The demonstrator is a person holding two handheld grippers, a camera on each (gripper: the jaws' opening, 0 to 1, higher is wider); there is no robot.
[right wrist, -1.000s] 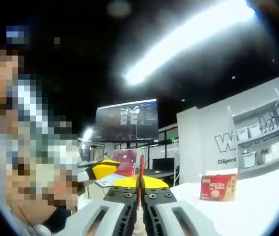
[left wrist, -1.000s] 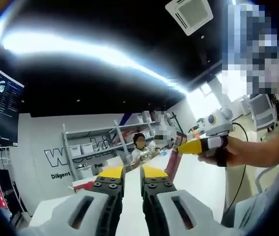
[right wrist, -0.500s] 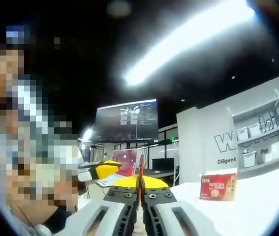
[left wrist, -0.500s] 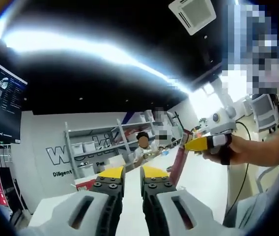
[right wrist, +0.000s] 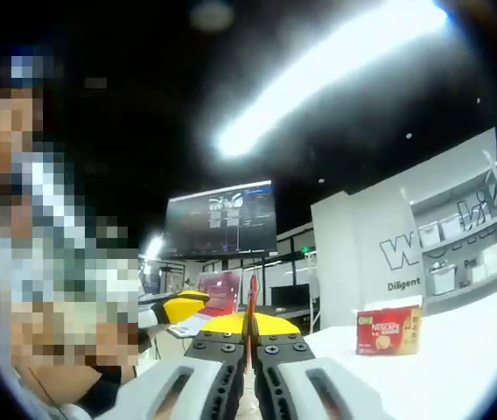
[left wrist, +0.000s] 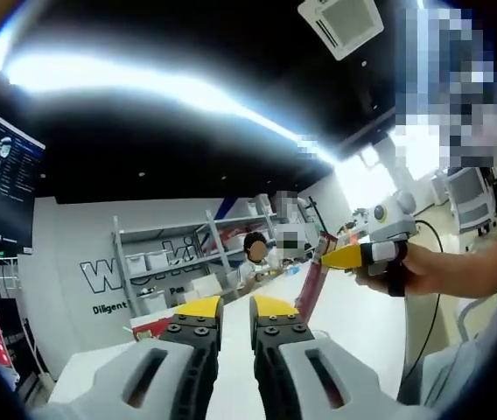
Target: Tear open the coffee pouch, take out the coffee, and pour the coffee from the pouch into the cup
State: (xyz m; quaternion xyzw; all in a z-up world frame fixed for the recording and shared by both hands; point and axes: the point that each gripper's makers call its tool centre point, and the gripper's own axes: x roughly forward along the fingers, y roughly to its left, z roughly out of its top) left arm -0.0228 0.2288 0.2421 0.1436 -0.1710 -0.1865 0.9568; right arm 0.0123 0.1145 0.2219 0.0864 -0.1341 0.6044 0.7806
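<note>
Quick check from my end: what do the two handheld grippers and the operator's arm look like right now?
Each gripper has pale grey moulded bodies with slotted openings, black screw-studded blocks and yellow-tipped fingers. The left gripper shows this up close, as does the right gripper. In the left gripper view the right gripper's handle is white and black, with a thin black cable hanging from it. The hand gripping it has a bare forearm, no sleeve visible.

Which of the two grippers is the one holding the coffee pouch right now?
The right gripper: its yellow-tipped jaws are shut on the thin red coffee pouch, which hangs from it in the left gripper view. The left gripper has a gap between its jaws and holds nothing.
</note>
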